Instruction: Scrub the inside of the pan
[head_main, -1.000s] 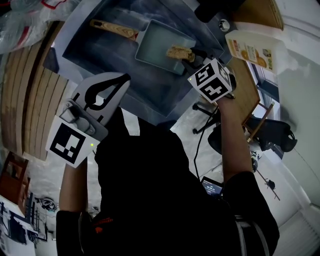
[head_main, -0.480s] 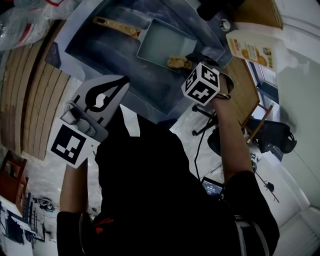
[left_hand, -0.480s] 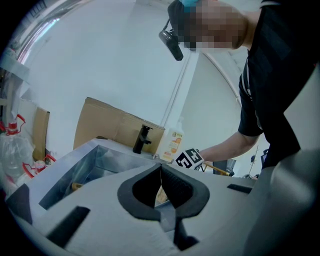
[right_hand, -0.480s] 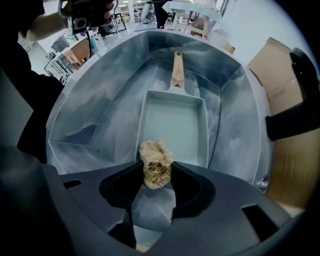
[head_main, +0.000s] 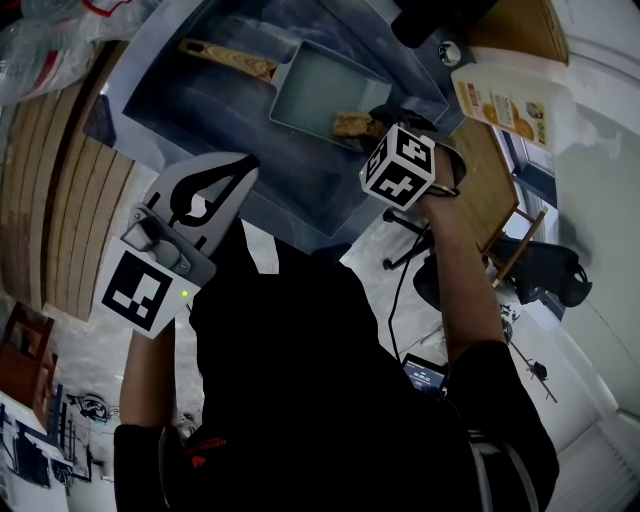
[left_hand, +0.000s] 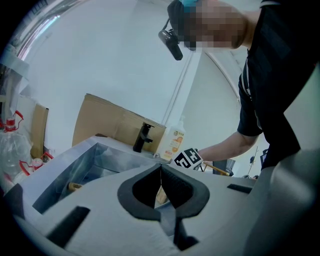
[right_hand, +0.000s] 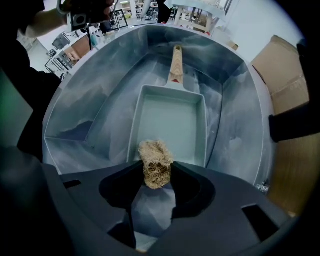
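Steel sink (head_main: 190, 110) fills the top of the head view, and we log it as the work surface. Behind it in the left gripper view stands brown cardboard (left_hand: 107, 122), with a black tap (left_hand: 143, 137) in front of that. We see a rectangular pale green pan (right_hand: 172, 120) lying flat on the sink floor, its wooden handle (right_hand: 175, 62) pointing away from the right gripper. A soap bottle (head_main: 500, 100) with an orange label sits on the sink edge, on the right gripper's side.

We note the left gripper (left_hand: 161, 169) is closed with nothing in it, jaws touching. It is held at the sink's near rim, well apart from the pan.

The right gripper (right_hand: 156, 172) is down in the sink, jaws clamped on a tan fibre scrubber (right_hand: 155, 161). The scrubber sticks out past the jaw tips, at the pan's end away from the handle. We cannot tell whether it touches the pan floor.
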